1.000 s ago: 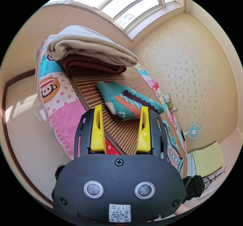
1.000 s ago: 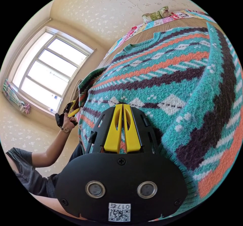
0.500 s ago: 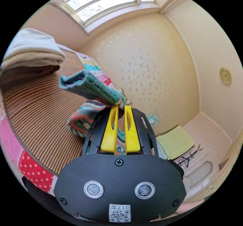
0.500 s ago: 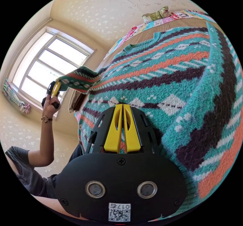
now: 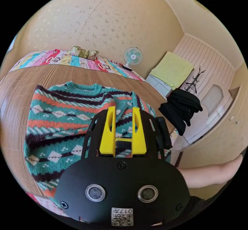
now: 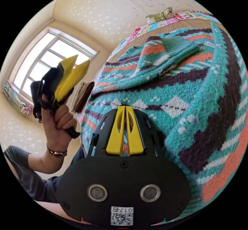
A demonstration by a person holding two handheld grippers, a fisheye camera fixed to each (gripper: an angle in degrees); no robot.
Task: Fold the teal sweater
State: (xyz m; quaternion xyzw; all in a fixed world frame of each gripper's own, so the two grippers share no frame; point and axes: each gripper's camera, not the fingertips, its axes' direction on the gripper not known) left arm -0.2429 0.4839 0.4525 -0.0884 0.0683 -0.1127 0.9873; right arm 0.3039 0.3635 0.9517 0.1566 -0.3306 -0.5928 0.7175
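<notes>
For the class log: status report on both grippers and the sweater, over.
Left gripper open, held in the air, empty. Right gripper shut on teal sweater. Sweater flat on mat, one sleeve folded across chest. Nothing in the way.

A teal sweater [image 5: 59, 121] patterned in orange, dark purple and white bands with white diamonds is lying flat, front up, on a ribbed brown mat, its ribbed collar pointing away and one sleeve [image 6: 165, 52] lying folded across its chest.

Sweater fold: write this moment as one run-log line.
sleeve: folded across sweater | left gripper: open, lifted clear | right gripper: shut at sweater edge
</notes>
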